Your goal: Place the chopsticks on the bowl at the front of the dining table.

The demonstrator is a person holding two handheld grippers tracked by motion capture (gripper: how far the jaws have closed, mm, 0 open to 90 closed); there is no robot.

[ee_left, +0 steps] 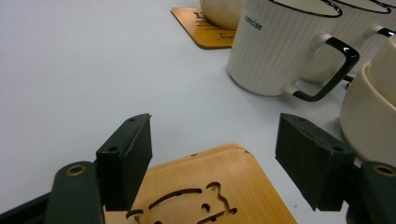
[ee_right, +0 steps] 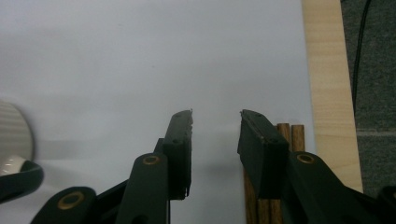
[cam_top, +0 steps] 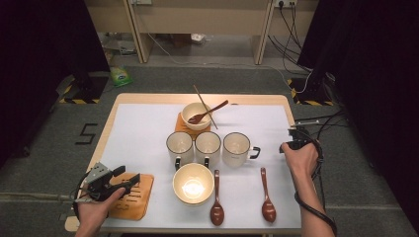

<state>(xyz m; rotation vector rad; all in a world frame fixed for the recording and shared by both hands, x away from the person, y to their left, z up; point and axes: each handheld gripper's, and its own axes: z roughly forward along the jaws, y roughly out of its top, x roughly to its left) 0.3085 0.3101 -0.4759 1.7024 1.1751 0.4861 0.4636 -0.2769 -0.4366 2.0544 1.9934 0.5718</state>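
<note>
My left gripper hangs open low over a wooden coaster at the table's front left. In the left gripper view its jaws straddle the coaster's far corner without touching it. My right gripper is held near the table's right edge, to the right of the mugs. In the right gripper view it stands open over the bare white mat, and a pair of wooden chopsticks lies just outside and under its right jaw. Nothing is between its jaws.
Three white mugs stand in a row mid-table, the right one with its handle toward my right gripper. A bowl sits in front, two wooden spoons beside it. A far bowl on a coaster holds a spoon and chopsticks.
</note>
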